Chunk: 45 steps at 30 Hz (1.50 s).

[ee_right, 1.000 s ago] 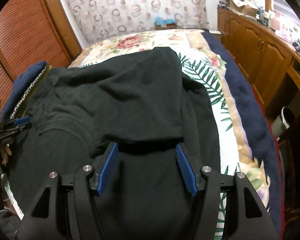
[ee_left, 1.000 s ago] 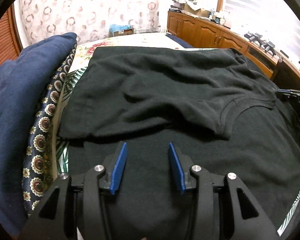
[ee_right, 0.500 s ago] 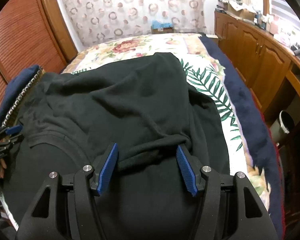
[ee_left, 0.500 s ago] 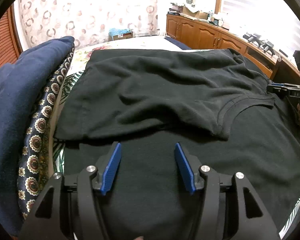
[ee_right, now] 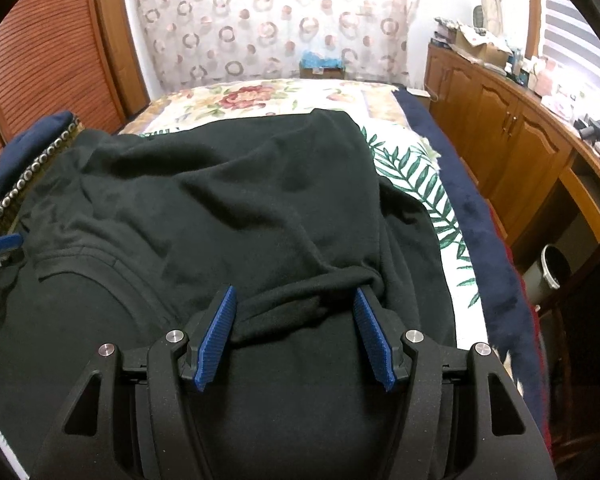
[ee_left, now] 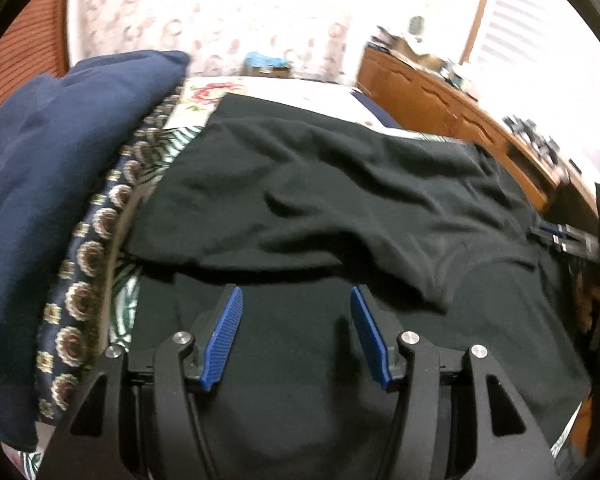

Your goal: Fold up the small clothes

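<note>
A bedroom with ring-patterned curtains (ee_right: 268, 32) and wooden cabinets (ee_right: 500, 120) along one wall holds a bed (ee_right: 412, 168) dressed in a floral and fern-print cover, and on it lies the black t-shirt (ee_right: 228, 200), spread across most of the mattress. The right claw (ee_right: 294, 330) sits low over the cloth with its blue pads wide apart, and a bunched, rolled edge of the shirt runs across the gap between them, the far pad touching the roll; nothing is pinched yet, so it looks placed to take that edge for a fold. The left claw (ee_left: 296, 338) is also spread wide and grips nothing, hovering over flat black cloth, with the folded-over layer and its curved neckline (ee_left: 440, 280) just ahead of its tips. To the left of that claw a navy quilt (ee_left: 48, 184) with a patterned border is heaped, probably pushed aside to make room. The left view is blurred, so whether its pads touch the fabric is hard to say. The shirt's upper part is already doubled over, which suggests the folding is partway done.
</note>
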{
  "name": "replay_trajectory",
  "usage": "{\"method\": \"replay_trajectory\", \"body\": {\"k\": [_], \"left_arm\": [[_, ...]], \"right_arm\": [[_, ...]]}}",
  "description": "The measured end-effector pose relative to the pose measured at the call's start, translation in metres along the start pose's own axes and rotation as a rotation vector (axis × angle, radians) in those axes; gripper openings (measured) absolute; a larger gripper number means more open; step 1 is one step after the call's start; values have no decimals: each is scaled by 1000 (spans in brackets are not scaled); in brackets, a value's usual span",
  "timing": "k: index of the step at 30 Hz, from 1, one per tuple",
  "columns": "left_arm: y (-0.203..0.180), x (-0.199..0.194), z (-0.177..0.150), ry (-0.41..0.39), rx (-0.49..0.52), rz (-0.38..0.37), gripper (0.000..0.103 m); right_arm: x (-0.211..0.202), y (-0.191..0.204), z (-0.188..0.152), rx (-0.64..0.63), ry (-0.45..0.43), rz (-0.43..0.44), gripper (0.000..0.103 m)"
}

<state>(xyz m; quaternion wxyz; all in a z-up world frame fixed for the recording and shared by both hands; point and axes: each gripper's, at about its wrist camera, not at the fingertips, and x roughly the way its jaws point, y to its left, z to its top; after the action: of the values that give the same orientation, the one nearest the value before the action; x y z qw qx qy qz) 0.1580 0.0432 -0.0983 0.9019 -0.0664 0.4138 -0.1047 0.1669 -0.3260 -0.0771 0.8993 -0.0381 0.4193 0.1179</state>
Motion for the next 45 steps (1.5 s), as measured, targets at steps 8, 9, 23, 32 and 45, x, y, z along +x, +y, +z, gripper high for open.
{"method": "replay_trajectory", "body": {"k": [8, 9, 23, 32, 45], "left_arm": [[14, 20, 20, 13, -136, -5, 55], [15, 23, 23, 15, -156, -10, 55], [10, 41, 38, -6, -140, 14, 22], [6, 6, 35, -118, -59, 48, 0], [-1, -93, 16, -312, -11, -29, 0]], "right_arm": [[1, 1, 0, -1, -1, -2, 62], [1, 1, -1, -2, -1, -3, 62], [1, 1, -2, -9, 1, -15, 62], [-4, -3, 1, 13, -23, -12, 6], [-81, 4, 13, -1, -205, 96, 1]]}}
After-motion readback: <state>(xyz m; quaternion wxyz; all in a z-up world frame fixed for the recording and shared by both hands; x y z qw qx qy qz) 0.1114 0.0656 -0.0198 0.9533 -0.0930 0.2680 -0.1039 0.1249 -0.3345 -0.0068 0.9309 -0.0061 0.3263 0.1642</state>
